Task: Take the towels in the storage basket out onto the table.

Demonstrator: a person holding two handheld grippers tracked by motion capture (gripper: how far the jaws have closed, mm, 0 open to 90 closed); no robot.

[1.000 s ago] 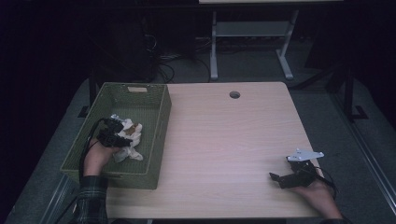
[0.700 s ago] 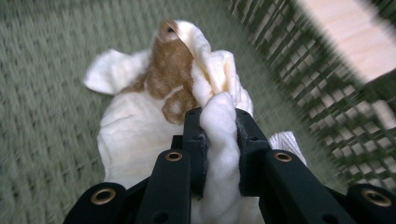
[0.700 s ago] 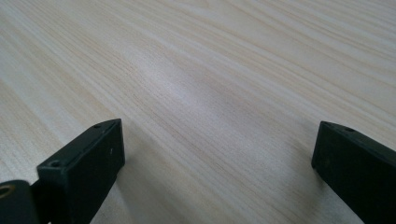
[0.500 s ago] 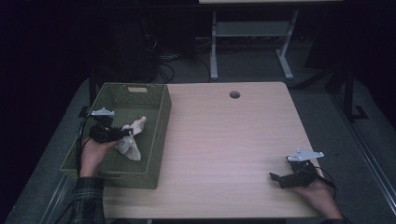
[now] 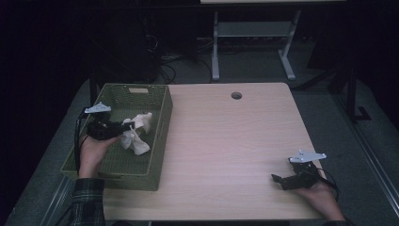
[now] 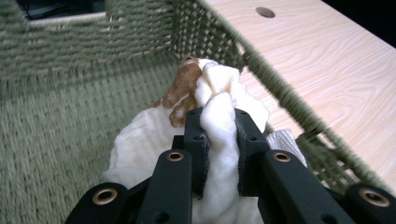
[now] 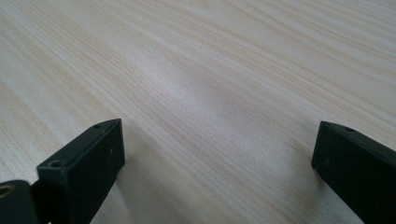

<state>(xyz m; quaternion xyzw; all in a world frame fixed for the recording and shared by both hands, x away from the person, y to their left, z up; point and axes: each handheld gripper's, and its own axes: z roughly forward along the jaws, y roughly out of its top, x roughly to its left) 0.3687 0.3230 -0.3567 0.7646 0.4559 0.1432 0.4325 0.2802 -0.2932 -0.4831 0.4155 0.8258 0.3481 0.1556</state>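
A crumpled white cloth (image 5: 136, 134) with a brown patch hangs inside the green woven basket (image 5: 162, 120) on the table's left side. My left gripper (image 5: 126, 127) is shut on a fold of it and holds it above the basket floor. In the left gripper view the cloth (image 6: 219, 121) is pinched between the two black jaws of the left gripper (image 6: 218, 126), with the brown patch at its top. My right gripper (image 5: 277, 181) rests low at the table's near right, jaws wide apart, and the right gripper (image 7: 219, 149) view has bare wood between them.
The light wooden table (image 5: 226, 141) has a round cable hole (image 5: 236, 95) near its far edge. Beyond the table stand a white-legged frame (image 5: 249, 42) and cables on a dark floor. The basket wall (image 6: 261, 70) rises close to the right of the left gripper.
My left gripper has lifted the cloth from low in the basket and swung it up and to the right; the cloth now hangs stretched out. The right gripper has stayed still.
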